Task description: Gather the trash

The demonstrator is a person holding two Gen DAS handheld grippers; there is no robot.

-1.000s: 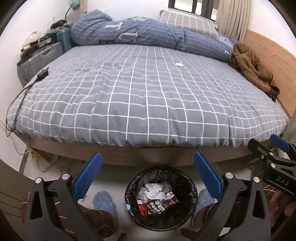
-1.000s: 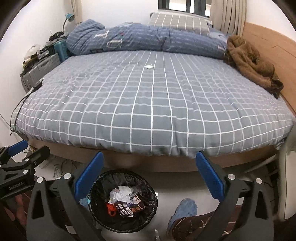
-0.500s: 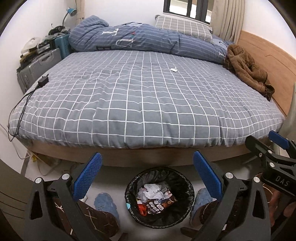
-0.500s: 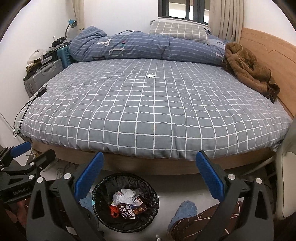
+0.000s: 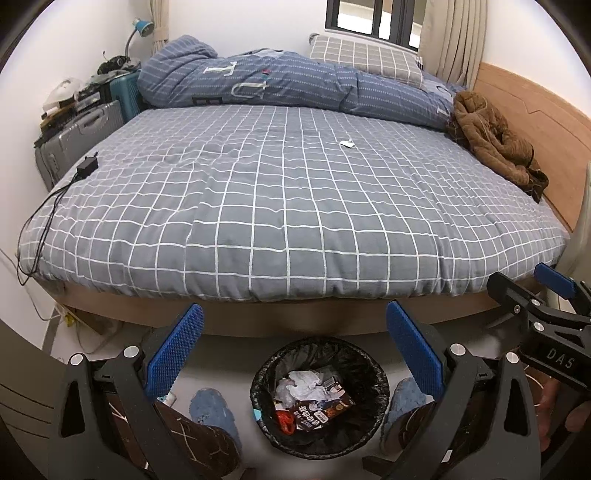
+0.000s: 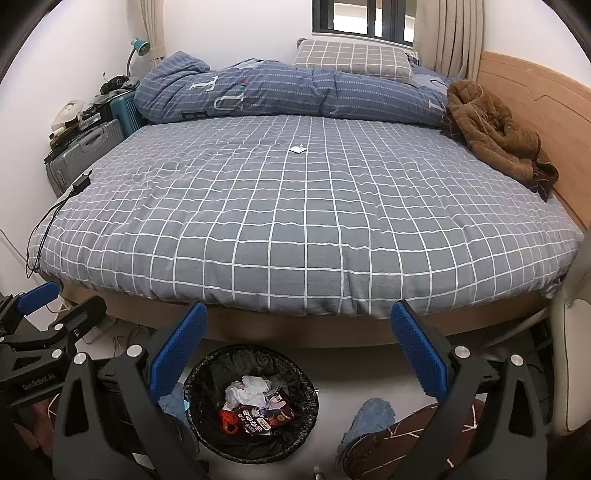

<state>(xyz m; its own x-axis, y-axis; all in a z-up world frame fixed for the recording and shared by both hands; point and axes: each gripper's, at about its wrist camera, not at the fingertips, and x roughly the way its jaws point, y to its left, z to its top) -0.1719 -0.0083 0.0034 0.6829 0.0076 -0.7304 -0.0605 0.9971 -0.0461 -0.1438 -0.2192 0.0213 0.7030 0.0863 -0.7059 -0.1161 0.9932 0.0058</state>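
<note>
On the bed (image 6: 295,229), far from its near edge, sits one white scrap (image 6: 297,148), probably paper. Both grippers (image 5: 293,350) (image 6: 299,341) hang wide open, empty, above the bin (image 6: 251,402). Overreaching could tip the person or snag bedding.

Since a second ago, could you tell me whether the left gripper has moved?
Yes. The left gripper has tilted or risen: the window now shows more, while the trash bin stays between its fingers.
</note>
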